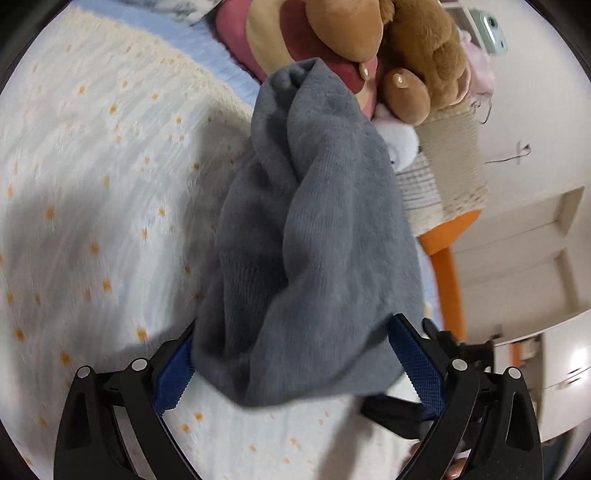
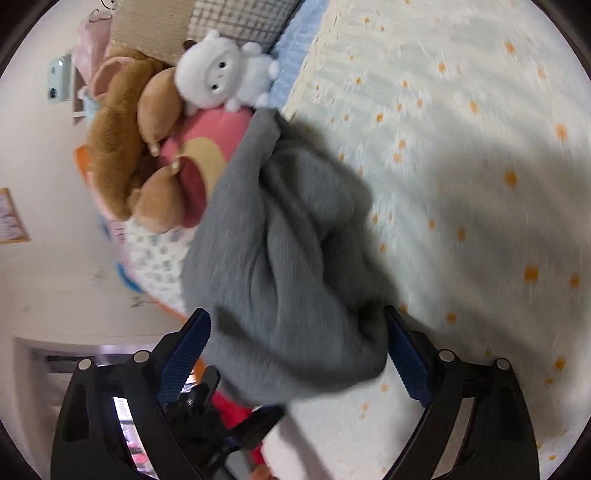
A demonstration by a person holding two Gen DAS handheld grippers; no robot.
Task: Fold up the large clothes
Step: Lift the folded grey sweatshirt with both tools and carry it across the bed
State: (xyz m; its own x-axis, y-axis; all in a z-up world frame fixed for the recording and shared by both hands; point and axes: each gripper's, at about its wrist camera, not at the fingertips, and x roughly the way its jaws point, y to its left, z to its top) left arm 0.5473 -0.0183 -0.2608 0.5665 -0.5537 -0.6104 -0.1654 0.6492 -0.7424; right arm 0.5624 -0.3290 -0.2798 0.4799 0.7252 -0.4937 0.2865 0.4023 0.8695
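A bunched grey fleece garment (image 1: 310,236) hangs in front of the left wrist camera, above a white bedspread with orange flowers (image 1: 92,166). My left gripper (image 1: 295,365) has its jaws wide apart, with the garment's lower end bulging between the blue pads (image 1: 173,373). In the right wrist view the same grey garment (image 2: 288,251) fills the gap of my right gripper (image 2: 295,362), whose jaws also stand wide apart. The cloth hides the pad faces, so contact is unclear. Both views are motion-blurred.
Plush toys lie at the head of the bed: a brown bear (image 1: 417,48), a white sheep (image 2: 225,74) and a pink cushion (image 2: 210,136). A checked pillow (image 2: 236,22) lies behind them. The other gripper's black frame (image 1: 465,350) shows beside the garment. A white wall and door (image 1: 535,229) are on the right.
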